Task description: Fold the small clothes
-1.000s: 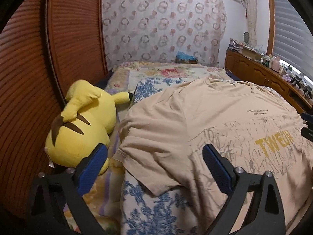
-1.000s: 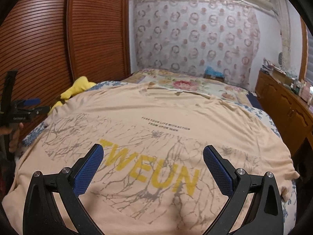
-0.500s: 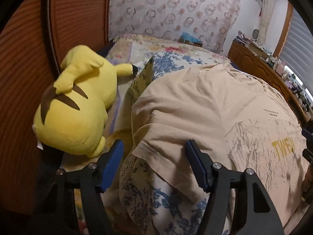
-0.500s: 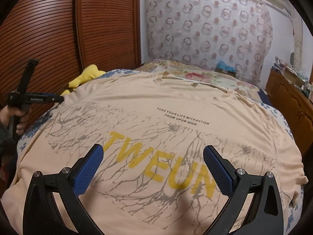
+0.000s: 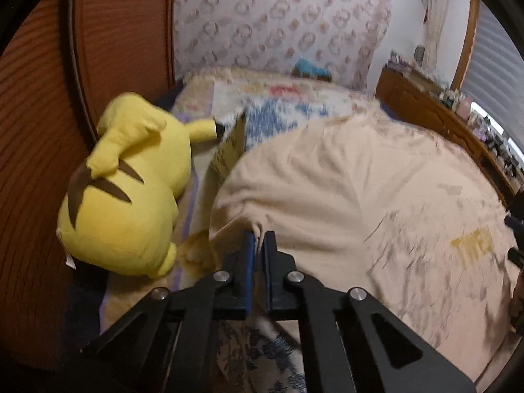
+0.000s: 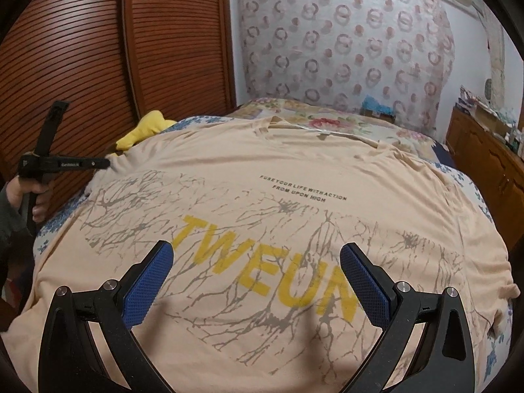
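Shirt (image 6: pixel 262 177) spread flat and unfolded on the bed (image 6: pixel 330 121): the left gripper (image 5: pixel 258 239) has just closed its jaws on the sleeve edge, the right gripper (image 6: pixel 257 281) hovers with jaws wide apart over the print, so every fold is judged still to come.

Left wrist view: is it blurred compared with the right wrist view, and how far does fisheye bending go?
Left wrist view: motion-smeared on the t-shirt print and dresser, left gripper sharp. Right wrist view: crisp, print legible; wardrobe doors bow strongly at the edge.
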`<state>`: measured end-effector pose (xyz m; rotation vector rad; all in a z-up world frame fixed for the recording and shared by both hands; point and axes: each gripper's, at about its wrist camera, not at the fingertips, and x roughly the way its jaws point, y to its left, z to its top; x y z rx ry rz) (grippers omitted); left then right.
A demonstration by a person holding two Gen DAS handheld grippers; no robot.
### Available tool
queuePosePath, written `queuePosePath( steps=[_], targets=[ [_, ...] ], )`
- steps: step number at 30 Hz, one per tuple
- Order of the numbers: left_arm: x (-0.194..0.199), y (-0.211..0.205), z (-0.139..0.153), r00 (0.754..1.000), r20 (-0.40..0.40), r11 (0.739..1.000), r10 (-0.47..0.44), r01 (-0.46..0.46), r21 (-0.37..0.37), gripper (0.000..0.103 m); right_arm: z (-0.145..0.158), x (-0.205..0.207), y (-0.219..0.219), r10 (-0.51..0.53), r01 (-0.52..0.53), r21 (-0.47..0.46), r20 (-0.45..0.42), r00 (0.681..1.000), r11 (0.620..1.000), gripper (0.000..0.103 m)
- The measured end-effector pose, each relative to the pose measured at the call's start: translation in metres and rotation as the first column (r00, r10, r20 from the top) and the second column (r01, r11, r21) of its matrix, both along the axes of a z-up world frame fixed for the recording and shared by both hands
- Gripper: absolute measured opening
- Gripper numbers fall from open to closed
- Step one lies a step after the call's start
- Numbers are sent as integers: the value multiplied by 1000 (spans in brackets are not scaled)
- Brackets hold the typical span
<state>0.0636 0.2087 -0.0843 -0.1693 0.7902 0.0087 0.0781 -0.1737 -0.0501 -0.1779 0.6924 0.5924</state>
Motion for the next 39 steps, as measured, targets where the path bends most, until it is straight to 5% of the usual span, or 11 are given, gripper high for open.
queuePosePath(
  steps=[10, 19, 31, 34, 39],
  targets=[
    [1, -52, 62, 984, 125, 992, -128, 125, 26, 1, 7, 1, -17, -15, 15, 25, -2, 1000, 1000, 103],
    [5, -116, 82, 955, 158, 968, -251, 250, 28, 4, 12, 1, -35, -51, 50, 48, 3, 999, 998, 103],
    [-19, -129, 87, 944, 191, 963, -268, 258, 75, 39, 11, 4, -39, -48, 47, 35, 6, 999, 998, 103],
    [-30, -122, 87, 947, 208, 970, -243, 232, 75, 51, 14, 5, -32, -6, 6, 31, 6, 1000, 1000, 99],
    [-47, -108, 86, 955, 230, 981, -187, 171, 87, 54, 23, 10, -10, 79, -78, -6, 24, 997, 997, 87]
  ],
)
